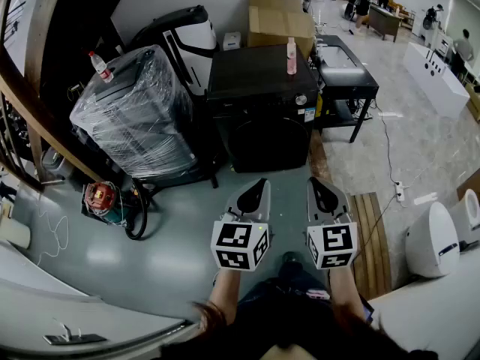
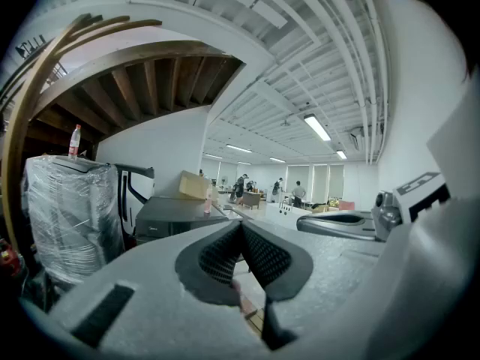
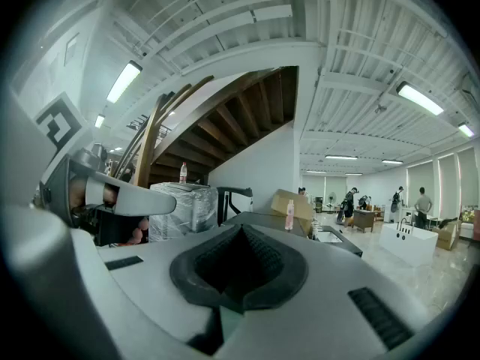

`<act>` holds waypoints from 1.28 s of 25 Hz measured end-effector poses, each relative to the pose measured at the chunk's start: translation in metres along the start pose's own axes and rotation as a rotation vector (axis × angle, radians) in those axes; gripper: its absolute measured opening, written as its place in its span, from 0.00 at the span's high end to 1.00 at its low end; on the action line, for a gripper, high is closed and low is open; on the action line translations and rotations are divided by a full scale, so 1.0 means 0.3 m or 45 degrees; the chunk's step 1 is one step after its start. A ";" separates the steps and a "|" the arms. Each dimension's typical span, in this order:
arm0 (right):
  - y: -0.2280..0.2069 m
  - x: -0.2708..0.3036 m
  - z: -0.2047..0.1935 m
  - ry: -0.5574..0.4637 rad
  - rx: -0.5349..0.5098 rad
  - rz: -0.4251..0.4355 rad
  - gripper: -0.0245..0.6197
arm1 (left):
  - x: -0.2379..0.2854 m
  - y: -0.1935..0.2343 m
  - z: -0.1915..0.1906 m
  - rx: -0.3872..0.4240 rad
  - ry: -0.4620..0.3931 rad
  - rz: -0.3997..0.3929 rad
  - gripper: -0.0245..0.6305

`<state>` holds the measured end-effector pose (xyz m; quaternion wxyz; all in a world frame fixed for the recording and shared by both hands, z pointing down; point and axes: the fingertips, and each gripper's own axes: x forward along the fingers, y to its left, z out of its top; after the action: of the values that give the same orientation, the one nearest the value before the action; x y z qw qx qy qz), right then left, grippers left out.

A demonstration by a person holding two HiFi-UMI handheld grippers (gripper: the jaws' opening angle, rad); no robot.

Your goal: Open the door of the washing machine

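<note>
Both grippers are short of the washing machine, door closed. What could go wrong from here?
The left gripper and right gripper both have jaws together; unless one opens, it may slip off the door.
The door is black on the black washing machine, so its edge is hard to find.
The pink bottle on top might topple if the pull jolts the machine.

— What sort of place are we in?
— We're in a big open workshop hall. We see a shrink-wrapped appliance (image 1: 139,115), a cardboard box (image 1: 277,17), a washing machine (image 1: 262,118) on bare floor (image 1: 427,156), strip lights (image 2: 316,127) overhead, and people (image 1: 362,2) at distant benches.
</note>
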<state>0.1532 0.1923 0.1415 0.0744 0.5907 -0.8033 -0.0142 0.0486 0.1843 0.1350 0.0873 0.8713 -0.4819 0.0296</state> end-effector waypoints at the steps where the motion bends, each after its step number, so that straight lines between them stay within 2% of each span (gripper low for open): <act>1: -0.009 0.001 -0.005 0.002 0.000 0.003 0.96 | 0.012 -0.006 -0.003 -0.005 0.001 0.000 0.94; 23: -0.322 0.209 -0.105 0.045 0.114 -0.012 0.96 | 0.385 -0.075 -0.013 -0.001 0.058 0.003 0.94; 32: -0.406 0.275 -0.137 0.060 0.147 0.026 0.96 | 0.458 -0.112 -0.046 -0.003 0.113 0.037 0.94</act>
<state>0.2500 0.0797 0.1773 0.0593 0.5859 -0.8069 0.0467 0.1508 0.0896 0.1632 0.1092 0.8619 -0.4904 0.0690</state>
